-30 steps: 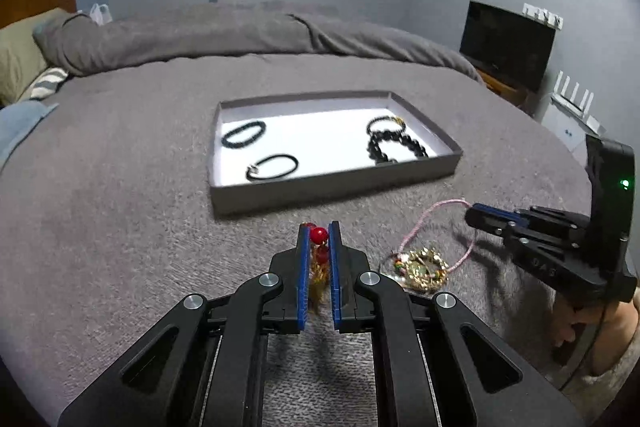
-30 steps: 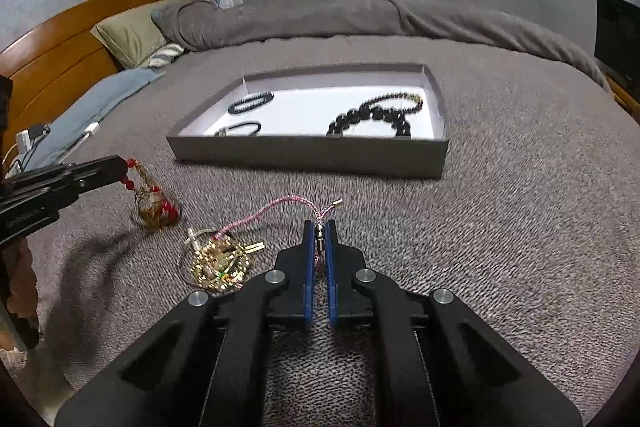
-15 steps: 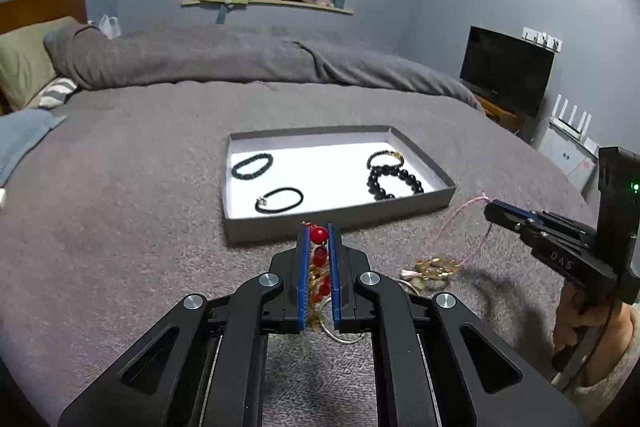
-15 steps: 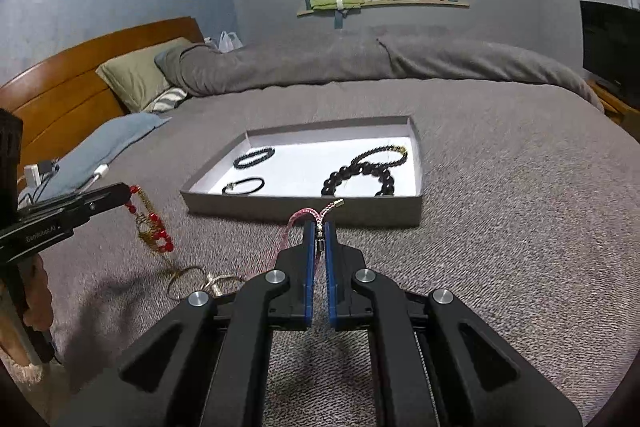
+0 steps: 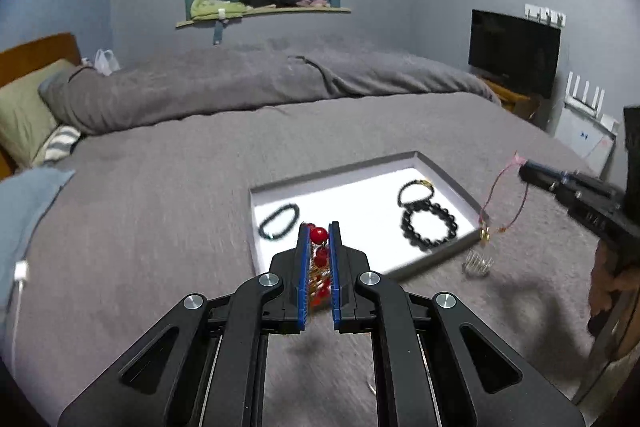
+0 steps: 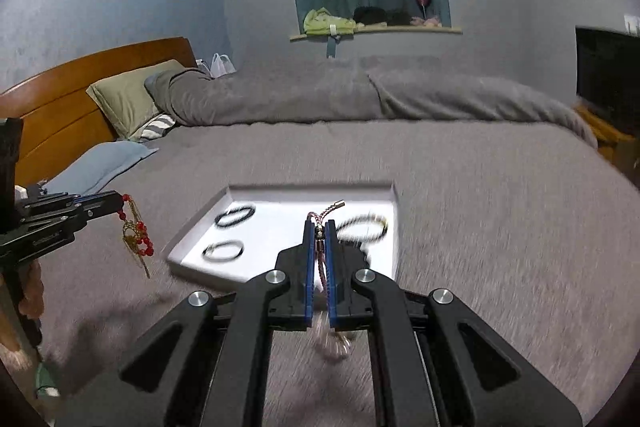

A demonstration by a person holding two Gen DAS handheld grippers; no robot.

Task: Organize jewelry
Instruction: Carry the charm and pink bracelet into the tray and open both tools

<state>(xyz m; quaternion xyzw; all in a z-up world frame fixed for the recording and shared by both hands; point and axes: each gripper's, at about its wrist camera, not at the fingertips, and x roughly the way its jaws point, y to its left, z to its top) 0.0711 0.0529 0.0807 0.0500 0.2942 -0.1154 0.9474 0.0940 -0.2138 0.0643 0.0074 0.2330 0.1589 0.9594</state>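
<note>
My left gripper [image 5: 319,227] is shut on a red bead and gold chain piece [image 5: 319,235], which hangs free above the bed [image 6: 136,239]. My right gripper [image 6: 319,225] is shut on a pink cord necklace [image 6: 320,243]; its loop [image 5: 505,199] and gold pendant [image 5: 485,235] dangle over the tray's right corner. The grey tray [image 5: 448,173] with a white floor lies ahead of both grippers and holds several dark bead bracelets [image 5: 429,229]. A small metal piece [image 5: 477,263] lies on the blanket by the tray's near right corner.
Grey blanket [image 5: 160,211] covers the bed all round the tray. A rolled duvet [image 5: 256,83] and pillows [image 5: 20,115] lie at the far side, a wooden headboard [image 6: 72,95] to the left. A dark screen [image 5: 514,51] stands at the right.
Both grippers have risen off the blanket, lifting the red bead piece and the pink necklace with its pendant into the air, and have come closer to the tray.
</note>
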